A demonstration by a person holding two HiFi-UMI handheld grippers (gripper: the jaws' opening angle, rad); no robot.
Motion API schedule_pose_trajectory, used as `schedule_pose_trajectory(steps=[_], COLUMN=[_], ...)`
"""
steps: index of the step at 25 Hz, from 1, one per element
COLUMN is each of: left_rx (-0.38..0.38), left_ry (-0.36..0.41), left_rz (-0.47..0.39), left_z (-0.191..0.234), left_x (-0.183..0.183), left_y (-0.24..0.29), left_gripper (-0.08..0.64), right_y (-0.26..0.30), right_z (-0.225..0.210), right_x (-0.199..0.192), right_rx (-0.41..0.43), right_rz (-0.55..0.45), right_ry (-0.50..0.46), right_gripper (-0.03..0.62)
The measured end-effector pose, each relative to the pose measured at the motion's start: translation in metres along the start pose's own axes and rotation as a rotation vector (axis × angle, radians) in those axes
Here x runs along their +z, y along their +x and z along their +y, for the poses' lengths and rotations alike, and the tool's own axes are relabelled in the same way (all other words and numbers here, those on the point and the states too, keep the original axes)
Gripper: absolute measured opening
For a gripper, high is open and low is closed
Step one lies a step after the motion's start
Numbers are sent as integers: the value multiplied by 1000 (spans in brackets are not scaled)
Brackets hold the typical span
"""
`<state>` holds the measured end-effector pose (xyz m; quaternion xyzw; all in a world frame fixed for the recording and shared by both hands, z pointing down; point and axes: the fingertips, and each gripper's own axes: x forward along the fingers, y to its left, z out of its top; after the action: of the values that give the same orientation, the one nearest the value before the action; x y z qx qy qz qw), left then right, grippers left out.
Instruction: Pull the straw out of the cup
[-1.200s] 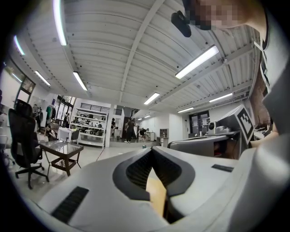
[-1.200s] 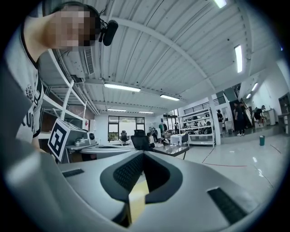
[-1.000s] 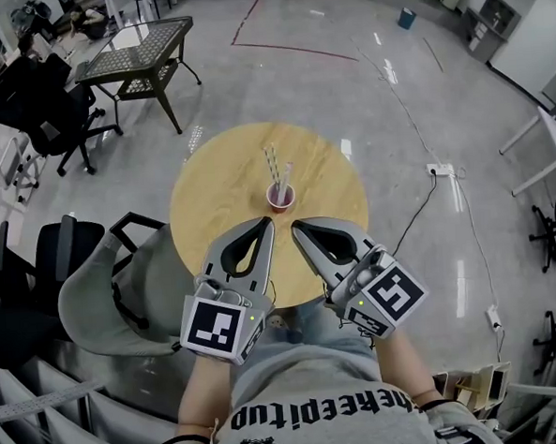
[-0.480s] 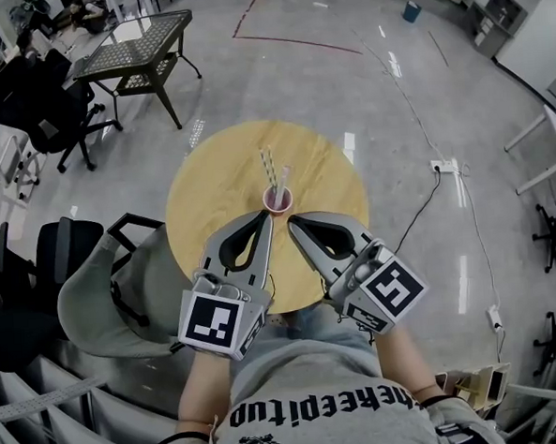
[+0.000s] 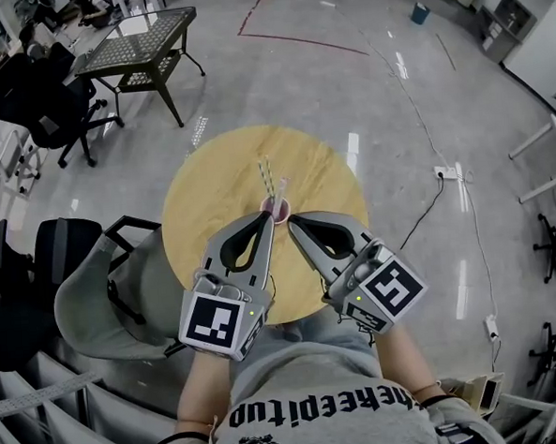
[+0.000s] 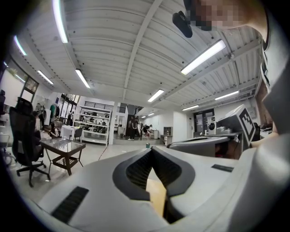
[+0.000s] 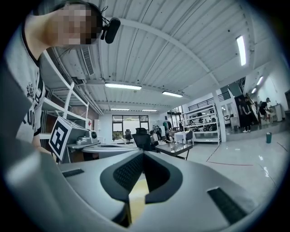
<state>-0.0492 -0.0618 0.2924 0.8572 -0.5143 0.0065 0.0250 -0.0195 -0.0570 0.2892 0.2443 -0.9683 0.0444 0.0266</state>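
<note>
Wooden table bears the cup, straws in, 0 pulled; your left gripper and right gripper hover near, clenched empty.

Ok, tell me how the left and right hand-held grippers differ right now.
The left hand-held gripper leans slightly rightward, tip left of the cup; the right hand-held gripper slants much further leftward, tip right of it. The left marker cube sits nearly square in the head view; the right marker cube is turned more cornerwise. Both are shut and empty.
</note>
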Motion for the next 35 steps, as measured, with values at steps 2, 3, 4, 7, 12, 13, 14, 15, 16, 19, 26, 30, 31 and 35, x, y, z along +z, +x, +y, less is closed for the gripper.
schedule_pose_trajectory(steps=[2,3,4,7,12,13,14,15,16,19,26,30,31,35], left_rx=[8,12,15,29,60,66,71,76,79,87,112,126,131,149], left_ry=[-5,-9,-13,-24,-46,-51,-55,-59,-62,-71,-94,-110,-112,-124], left_rz=[11,16,21,34,61,69,75,78,81,89,117,128,133,156], left_z=[3,4,5,10,21,23,25,27,29,33,46,55,57,65], left_x=[-4,-6,-8,-14,-26,-28,-29,-30,-31,-35,-50,-57,-59,-68], left_y=[6,9,11,17,26,28,30,33,35,42,56,61,62,68], left_gripper=[23,23,23,23,23,23,23,23,23,23,23,25,25,25], right_y=[3,5,6,12,23,25,27,29,31,35,47,55,57,61], right_z=[-6,-9,-12,-19,-29,-31,-34,-37,-40,-47,-63,-69,-71,-78], right_x=[-4,-5,-7,-12,-23,-24,-25,-25,-26,-30,-42,-48,-49,-55], right_rx=[9,13,17,31,59,64,68,72,75,82,99,112,115,125], right_rz=[9,13,16,26,52,57,61,65,68,79,110,125,129,142], right_ry=[8,13,18,34,55,59,64,68,71,78,98,108,110,120], right_gripper=[11,11,11,11,11,11,11,11,11,11,11,11,11,11])
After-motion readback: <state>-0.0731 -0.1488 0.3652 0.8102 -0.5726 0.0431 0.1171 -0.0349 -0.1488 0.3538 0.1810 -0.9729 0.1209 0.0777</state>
